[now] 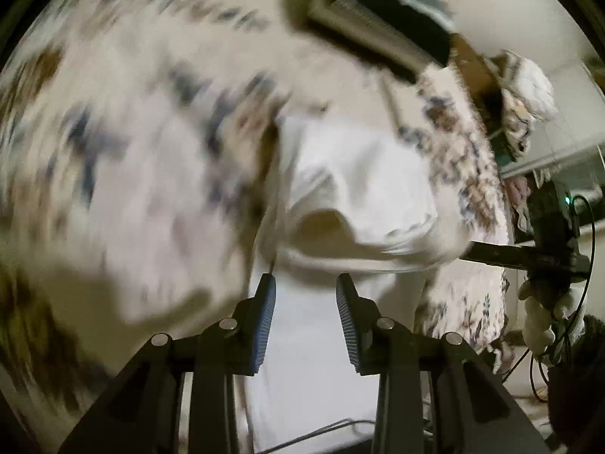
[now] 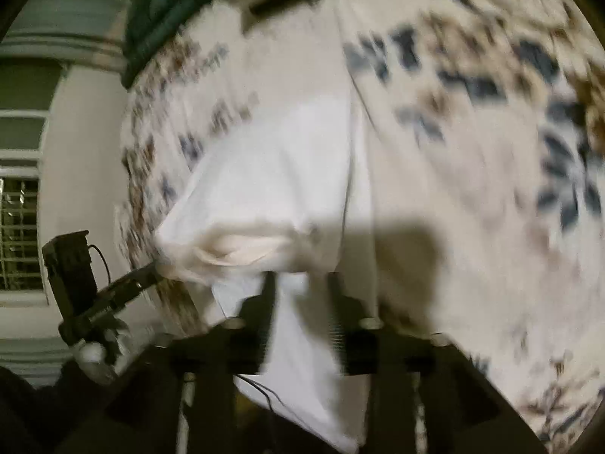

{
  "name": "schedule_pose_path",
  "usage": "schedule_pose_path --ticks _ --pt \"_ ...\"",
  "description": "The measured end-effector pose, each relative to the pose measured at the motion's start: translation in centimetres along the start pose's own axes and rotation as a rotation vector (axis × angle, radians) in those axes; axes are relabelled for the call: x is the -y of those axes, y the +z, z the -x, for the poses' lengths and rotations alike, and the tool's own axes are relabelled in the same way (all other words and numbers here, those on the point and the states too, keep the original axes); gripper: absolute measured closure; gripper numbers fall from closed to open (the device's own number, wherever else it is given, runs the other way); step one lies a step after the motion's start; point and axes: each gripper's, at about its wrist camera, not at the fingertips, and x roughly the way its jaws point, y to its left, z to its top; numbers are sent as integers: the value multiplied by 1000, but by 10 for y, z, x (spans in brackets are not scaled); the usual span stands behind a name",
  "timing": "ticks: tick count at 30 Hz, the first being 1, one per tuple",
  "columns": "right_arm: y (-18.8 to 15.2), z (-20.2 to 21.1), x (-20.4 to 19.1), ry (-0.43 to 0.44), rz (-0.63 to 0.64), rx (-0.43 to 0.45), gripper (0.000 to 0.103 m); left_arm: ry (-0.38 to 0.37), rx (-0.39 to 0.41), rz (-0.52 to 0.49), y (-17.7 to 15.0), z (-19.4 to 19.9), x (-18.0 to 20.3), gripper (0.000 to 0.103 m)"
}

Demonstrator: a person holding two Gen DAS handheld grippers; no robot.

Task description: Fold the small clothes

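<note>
A small white garment (image 1: 355,185) lies on a floral bedspread (image 1: 124,143), with one part raised into a hump. My left gripper (image 1: 306,283) is open just short of its near edge, nothing between the pads. In the left wrist view the right gripper (image 1: 469,251) reaches in from the right and its tip touches the garment's corner. In the right wrist view the garment (image 2: 272,174) fills the middle, and my right gripper (image 2: 300,283) is blurred, its fingers apart over the white cloth. The left gripper (image 2: 151,268) shows at left, its tip at the garment's edge.
The floral bedspread (image 2: 472,151) covers most of both views. A dark slatted headboard (image 1: 378,38) is at the top. A pile of cloth (image 1: 525,90) sits at the right. A dark green pillow (image 2: 162,7) and a window (image 2: 19,227) show at the left.
</note>
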Motion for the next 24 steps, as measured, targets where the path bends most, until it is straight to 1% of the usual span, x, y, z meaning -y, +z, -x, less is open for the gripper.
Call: schedule_pose_path --ticks 1,3,5,7,8,9,10,11,12,14,16,18,20,21,23,24 --pt "-5 -3 5 -6 -12 -13 57 -1 -10 29 -8 2 -7 73" --pt "-15 -1 18 -14 -55 -24 56 -6 -9 77 -16 7 -16 72" --pt "-13 4 29 -15 -108 4 56 -18 8 98 -11 11 -22 69" --pt "-2 9 35 -2 -147 47 56 -25 41 107 10 10 -25 60" --pt "7 11 35 2 -160 69 55 -40 55 99 17 9 -27 58" --pt "17 13 34 15 -170 99 54 -41 76 86 33 4 -26 58" --pt "29 12 33 39 -175 124 50 -46 85 75 46 0 -26 58" --pt "43 11 30 60 -181 138 43 -67 87 67 60 -7 -26 58" --pt "54 7 29 74 -189 144 41 -82 89 63 75 -15 -26 58" --pt "77 -5 31 100 -199 137 40 -134 78 49 102 -33 -23 58" --pt "94 -14 30 87 -195 127 40 -134 54 10 124 -59 -16 58" --pt "109 -29 33 89 -193 100 39 -144 2 -22 132 -83 -12 58" --pt "118 -43 34 92 -196 74 39 -146 -45 -20 134 -100 -12 58" --pt "121 -50 34 111 -195 56 39 -157 -47 -14 134 -105 -13 58" --pt "124 -59 30 120 -187 46 41 -171 -8 -11 132 -101 -12 60" --pt "124 -60 28 117 -176 50 44 -171 25 -11 130 -97 -11 69"
